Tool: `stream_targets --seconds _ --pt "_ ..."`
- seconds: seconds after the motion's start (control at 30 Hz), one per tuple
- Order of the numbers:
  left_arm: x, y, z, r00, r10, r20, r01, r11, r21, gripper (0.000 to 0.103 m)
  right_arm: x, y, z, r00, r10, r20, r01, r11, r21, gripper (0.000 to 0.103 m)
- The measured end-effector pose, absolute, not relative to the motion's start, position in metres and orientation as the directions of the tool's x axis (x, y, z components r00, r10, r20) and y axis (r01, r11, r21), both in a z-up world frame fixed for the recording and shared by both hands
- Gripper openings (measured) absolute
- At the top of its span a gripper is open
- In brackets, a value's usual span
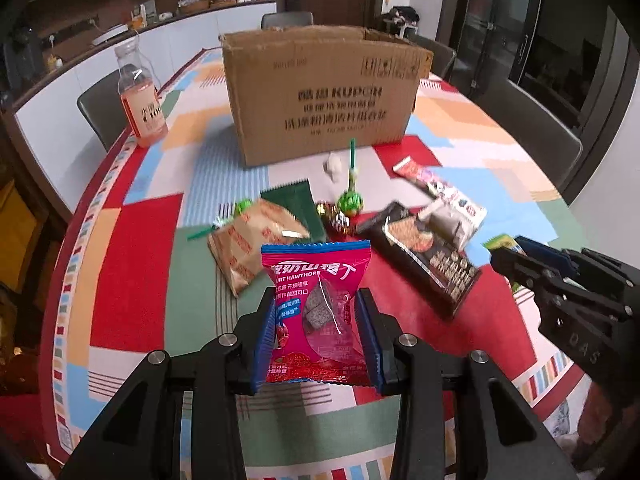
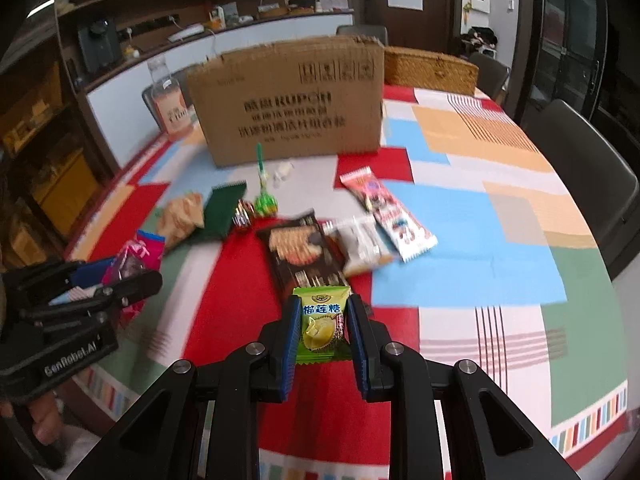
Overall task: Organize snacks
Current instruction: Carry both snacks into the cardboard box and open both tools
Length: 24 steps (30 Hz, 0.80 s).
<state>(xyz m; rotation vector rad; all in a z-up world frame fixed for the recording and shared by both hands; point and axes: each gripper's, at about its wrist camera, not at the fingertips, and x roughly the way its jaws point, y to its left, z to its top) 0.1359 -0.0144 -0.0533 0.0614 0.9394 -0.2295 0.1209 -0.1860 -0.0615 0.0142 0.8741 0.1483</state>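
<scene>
— What is held by the tongs?
— A pink hawthorn packet [image 1: 320, 312] is clamped by the left gripper [image 1: 320, 340], a green durian candy [image 2: 322, 324] by the right gripper [image 2: 323, 340], both raised before the cardboard box [image 1: 320, 96].

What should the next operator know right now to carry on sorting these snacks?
Left hand-held gripper: shut on the pink hawthorn packet, lifted off the table.
Right hand-held gripper: shut on the green durian candy, also lifted.
Cardboard box stands behind the pile; its inside is hidden.
Left: black cracker pack, tan pouch, dark green packet, lollipop and others on the tablecloth.
</scene>
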Motion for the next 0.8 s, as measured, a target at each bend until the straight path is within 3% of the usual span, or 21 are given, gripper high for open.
stream_targets --seconds 0.8 --pt "0.228 0.004 0.052 0.792 -0.166 -0.588 0.227 0.973 0.031 0.038 0.236 -0.154 0.043 0.813 0.242 -0.529 -0.256 0.965 0.047 0.024"
